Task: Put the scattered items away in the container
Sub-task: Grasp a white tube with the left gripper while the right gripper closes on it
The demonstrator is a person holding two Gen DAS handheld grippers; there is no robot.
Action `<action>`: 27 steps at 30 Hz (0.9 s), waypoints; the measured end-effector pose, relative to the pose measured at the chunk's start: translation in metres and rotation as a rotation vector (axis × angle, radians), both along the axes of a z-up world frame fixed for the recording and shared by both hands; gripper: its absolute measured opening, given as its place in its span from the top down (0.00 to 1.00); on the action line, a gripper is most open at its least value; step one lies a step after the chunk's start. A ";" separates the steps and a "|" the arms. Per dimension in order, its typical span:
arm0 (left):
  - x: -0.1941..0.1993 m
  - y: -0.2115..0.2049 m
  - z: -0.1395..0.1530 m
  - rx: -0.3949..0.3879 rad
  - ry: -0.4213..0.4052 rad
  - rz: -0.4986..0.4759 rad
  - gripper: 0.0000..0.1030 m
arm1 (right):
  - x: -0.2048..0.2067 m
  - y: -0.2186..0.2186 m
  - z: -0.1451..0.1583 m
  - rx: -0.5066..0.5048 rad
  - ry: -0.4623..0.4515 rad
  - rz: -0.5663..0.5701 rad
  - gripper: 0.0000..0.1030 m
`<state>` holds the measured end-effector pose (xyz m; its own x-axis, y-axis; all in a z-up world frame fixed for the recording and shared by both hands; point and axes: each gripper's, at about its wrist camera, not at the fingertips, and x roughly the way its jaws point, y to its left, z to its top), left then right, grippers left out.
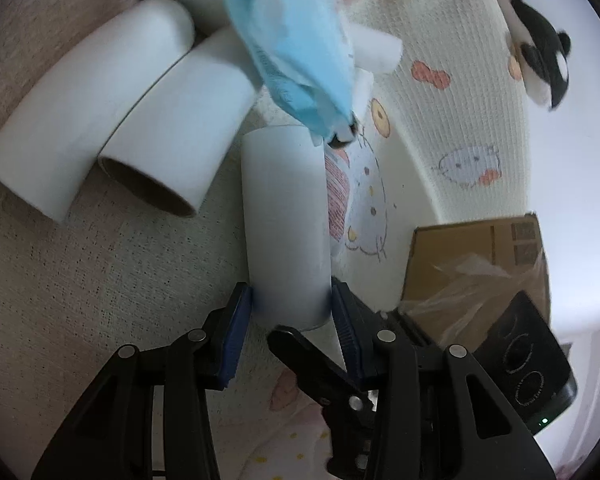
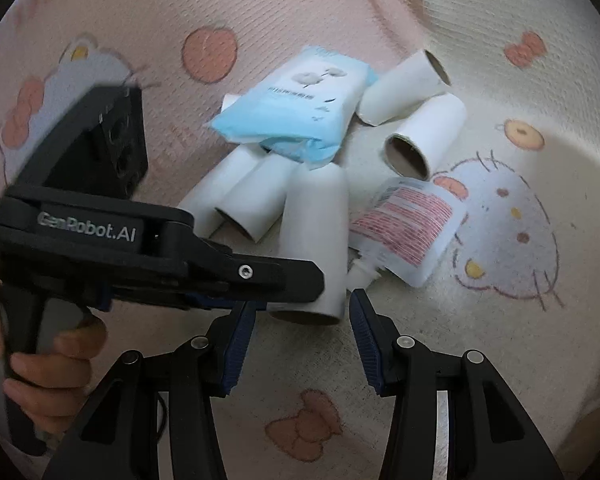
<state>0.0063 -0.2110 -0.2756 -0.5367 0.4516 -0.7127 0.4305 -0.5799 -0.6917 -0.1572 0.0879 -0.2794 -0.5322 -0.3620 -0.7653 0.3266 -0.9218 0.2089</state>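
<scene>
Left tool on a roll, box waiting off to the side.

My left gripper (image 1: 292, 304) has its blue pads against both sides of the nearest white roll (image 1: 286, 220), pinching its near end so I can lift it clear. My right gripper (image 2: 300, 320) stands spread and empty just short of the same roll. Beyond lie more smooth cardboard-cored tubes (image 1: 168, 132), a soft blue tissue pack (image 2: 296, 108) draped over them, and a crinkly printed pouch (image 2: 408, 228) on the ribbed cartoon blanket (image 2: 500, 320). The cardboard box (image 1: 476, 264), my container I judge, sits to the right.

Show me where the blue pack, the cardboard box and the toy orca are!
blue pack (image 2: 296, 100), right wrist view, middle of its printed face.
cardboard box (image 1: 452, 252), left wrist view, its brown side.
toy orca (image 1: 540, 46), left wrist view, its black back.
</scene>
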 end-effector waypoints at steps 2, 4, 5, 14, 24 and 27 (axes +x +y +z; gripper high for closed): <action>-0.002 0.006 0.002 -0.030 0.000 -0.042 0.56 | 0.005 -0.008 0.001 0.052 0.015 0.011 0.56; -0.002 0.010 0.003 -0.029 0.001 -0.066 0.56 | -0.001 -0.013 -0.006 0.074 0.007 0.009 0.56; -0.001 0.011 0.002 -0.028 -0.002 -0.071 0.56 | -0.002 -0.013 -0.007 0.071 -0.006 0.006 0.57; 0.019 0.011 0.017 -0.160 0.056 -0.001 0.54 | 0.000 -0.014 -0.008 0.037 -0.044 -0.005 0.61; 0.041 -0.005 -0.007 -0.072 0.134 0.188 0.37 | 0.000 -0.018 -0.013 -0.025 -0.123 -0.014 0.61; 0.048 -0.014 -0.016 0.024 0.170 0.241 0.37 | -0.002 -0.014 -0.021 -0.080 -0.188 -0.035 0.61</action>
